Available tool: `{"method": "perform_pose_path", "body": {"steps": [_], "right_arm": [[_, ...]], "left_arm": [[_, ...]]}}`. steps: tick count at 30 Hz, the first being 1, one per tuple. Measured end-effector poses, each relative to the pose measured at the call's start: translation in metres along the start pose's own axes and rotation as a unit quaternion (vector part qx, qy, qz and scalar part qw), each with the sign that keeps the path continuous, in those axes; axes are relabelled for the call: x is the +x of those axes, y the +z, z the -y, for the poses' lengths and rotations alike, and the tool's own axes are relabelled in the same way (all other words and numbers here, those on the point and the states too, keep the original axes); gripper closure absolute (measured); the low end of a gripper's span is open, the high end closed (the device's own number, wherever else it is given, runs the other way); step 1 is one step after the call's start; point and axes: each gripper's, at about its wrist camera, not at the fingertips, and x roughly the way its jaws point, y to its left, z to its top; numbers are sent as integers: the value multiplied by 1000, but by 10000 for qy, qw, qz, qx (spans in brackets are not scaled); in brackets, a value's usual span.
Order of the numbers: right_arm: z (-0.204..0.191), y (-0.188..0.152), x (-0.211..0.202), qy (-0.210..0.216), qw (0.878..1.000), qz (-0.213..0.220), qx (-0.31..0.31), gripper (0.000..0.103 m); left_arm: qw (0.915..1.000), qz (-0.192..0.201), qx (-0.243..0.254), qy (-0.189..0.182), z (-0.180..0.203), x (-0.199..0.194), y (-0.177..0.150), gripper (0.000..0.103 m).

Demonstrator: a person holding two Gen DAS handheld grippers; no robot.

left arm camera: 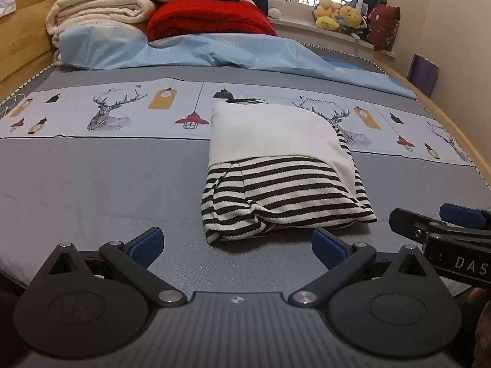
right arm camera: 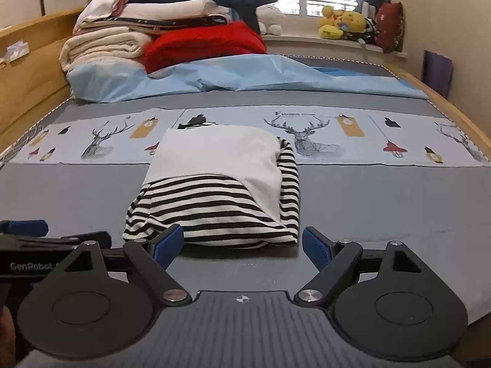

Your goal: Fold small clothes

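A small garment [left arm camera: 276,165], white on top with black-and-white stripes, lies folded into a compact bundle on the grey bed cover [left arm camera: 92,190]. In the right wrist view the same garment [right arm camera: 221,190] lies just beyond my fingers. My left gripper [left arm camera: 236,247] is open with nothing between its blue pads, a little short of the garment's near edge. My right gripper [right arm camera: 242,245] is open too and holds nothing, its left pad close to the striped hem. Each gripper shows at the edge of the other's view, the right gripper [left arm camera: 442,224] and the left gripper [right arm camera: 36,230].
A stack of folded blankets [left arm camera: 116,6] and a red quilt [left arm camera: 208,18] sit at the head of the bed on a light blue sheet [left arm camera: 190,52]. Plush toys [left arm camera: 337,15] line the window sill. A wooden bed frame [left arm camera: 18,49] runs along both sides.
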Motion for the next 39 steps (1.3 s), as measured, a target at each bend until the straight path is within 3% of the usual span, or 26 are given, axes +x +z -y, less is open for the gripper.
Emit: {"method": "perform_pose_path", "body": {"steps": [39], "right_arm": [[-3,1,2,80,10000,-54,18,18]], "left_arm": [[9999,-110,-44,-110,2,7,2,1]]}}
